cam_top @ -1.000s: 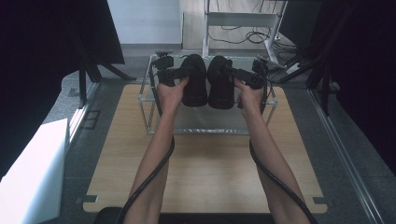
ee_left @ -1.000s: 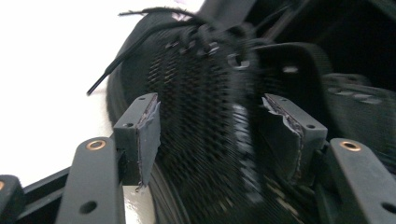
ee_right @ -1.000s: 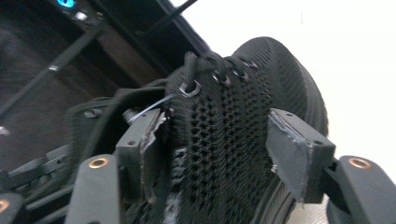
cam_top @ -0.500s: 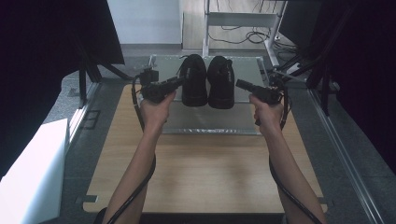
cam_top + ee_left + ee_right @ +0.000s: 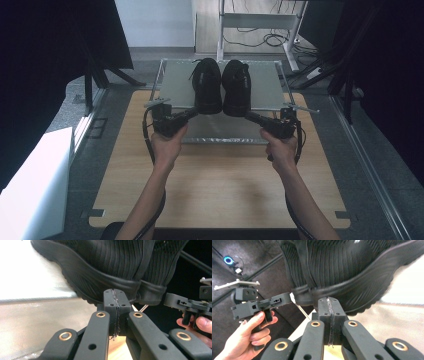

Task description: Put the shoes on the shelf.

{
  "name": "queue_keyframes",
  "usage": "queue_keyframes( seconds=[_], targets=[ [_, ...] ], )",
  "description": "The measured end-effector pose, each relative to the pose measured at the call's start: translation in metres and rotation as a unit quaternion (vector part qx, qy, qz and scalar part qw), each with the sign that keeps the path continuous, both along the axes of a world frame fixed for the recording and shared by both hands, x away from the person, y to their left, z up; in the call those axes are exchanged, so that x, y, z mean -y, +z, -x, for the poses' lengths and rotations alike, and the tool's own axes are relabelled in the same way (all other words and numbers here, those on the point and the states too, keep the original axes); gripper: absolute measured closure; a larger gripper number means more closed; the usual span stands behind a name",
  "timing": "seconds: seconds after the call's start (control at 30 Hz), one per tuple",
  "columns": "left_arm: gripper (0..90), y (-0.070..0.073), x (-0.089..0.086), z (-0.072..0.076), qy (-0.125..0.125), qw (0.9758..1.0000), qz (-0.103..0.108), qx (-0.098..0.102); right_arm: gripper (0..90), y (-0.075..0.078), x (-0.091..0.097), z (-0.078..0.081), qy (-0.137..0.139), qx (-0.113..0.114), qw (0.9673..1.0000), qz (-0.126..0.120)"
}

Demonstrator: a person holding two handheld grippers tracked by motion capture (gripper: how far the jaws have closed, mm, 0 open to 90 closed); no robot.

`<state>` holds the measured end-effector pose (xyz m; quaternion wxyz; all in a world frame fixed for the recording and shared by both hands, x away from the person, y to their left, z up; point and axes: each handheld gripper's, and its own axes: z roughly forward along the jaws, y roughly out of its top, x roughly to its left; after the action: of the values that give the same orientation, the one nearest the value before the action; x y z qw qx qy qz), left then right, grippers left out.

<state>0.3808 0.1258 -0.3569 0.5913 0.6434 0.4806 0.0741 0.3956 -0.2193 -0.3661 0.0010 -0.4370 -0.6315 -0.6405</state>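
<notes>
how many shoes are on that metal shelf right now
2. The left shoe and the right shoe stand side by side, touching, on the metal shelf, heels toward the person. Nothing suggests a hidden third.

1. The high view is evenly lit at its centre: the wooden table [image 5: 220, 180] is bright, while both sides fall into near-black shadow.
2. The metal tray [image 5: 175, 82] carries a soft, pale sheen.
3. In the left gripper view the tray glares to white at far left; the black shoes [image 5: 117, 267] stay sharp.
4. In the right gripper view the shoe sole smears with blur at right, where the background burns out.
</notes>
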Motion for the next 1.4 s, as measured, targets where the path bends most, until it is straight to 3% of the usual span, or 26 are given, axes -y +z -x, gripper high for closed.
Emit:
queue_keyframes(
  seconds=[0.1,0.17,0.4,0.67,0.83,1.13,1.27,1.4],
  targets=[
    [89.3,-0.001,0.006,-0.003,0.004,0.9997,-0.022,0.001,89.6,-0.003,-0.003,-0.002,-0.006,0.001,1.0,0.007],
    [89.3,-0.002,0.007,-0.006,0.006,0.9998,-0.021,0.0,89.7,-0.005,-0.004,-0.003,-0.007,0.002,1.0,-0.004],
    [89.3,-0.002,0.012,-0.018,0.016,0.9995,-0.024,-0.01,89.7,-0.006,-0.006,-0.012,-0.028,-0.002,0.9996,-0.005],
    [89.2,-0.002,0.016,-0.041,0.035,0.9983,-0.028,-0.036,89.7,-0.009,-0.011,-0.033,-0.046,-0.025,0.9985,-0.016],
    [89.2,-0.002,0.018,-0.047,0.04,0.9979,-0.022,-0.045,89.7,-0.01,-0.013,-0.042,-0.058,-0.035,0.9976,-0.014],
    [88.6,-0.001,0.025,-0.06,0.053,0.9961,-0.036,-0.061,89.7,-0.014,-0.015,-0.056,-0.075,-0.052,0.9956,-0.022],
    [86.5,0.0,0.026,-0.059,0.052,0.996,-0.049,-0.054,89.6,-0.014,-0.014,-0.057,-0.076,-0.054,0.9954,-0.023],
    [80.4,-0.001,0.026,-0.054,0.04,0.9972,-0.049,-0.04,82.6,-0.014,-0.012,-0.055,-0.067,-0.05,0.9961,-0.026]
  ],
)
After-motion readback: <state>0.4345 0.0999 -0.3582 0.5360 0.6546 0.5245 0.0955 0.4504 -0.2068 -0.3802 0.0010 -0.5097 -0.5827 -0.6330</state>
